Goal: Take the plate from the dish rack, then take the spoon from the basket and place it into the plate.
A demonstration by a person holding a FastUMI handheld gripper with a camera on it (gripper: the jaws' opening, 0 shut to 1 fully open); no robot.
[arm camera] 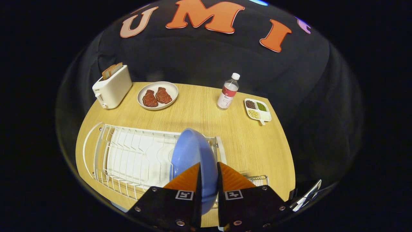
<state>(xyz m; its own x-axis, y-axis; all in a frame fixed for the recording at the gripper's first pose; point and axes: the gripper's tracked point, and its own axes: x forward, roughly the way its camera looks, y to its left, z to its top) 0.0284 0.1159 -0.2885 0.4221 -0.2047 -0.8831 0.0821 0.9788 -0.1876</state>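
A blue plate [193, 154] stands on edge between my fingers, over the right end of the white wire dish rack [128, 158]. My gripper [208, 174] is shut on the plate, one finger pressing each face of it. A small wire basket [259, 180] peeks out just right of the fingers, beside the rack; I cannot make out the spoon in it.
On the wooden table [244, 145] beyond the rack stand a white toaster [112, 88] with bread, a white plate of meat [157, 95], a water bottle [228, 91] and a small divided dish of beans [257, 109]. Bare tabletop lies right of the rack.
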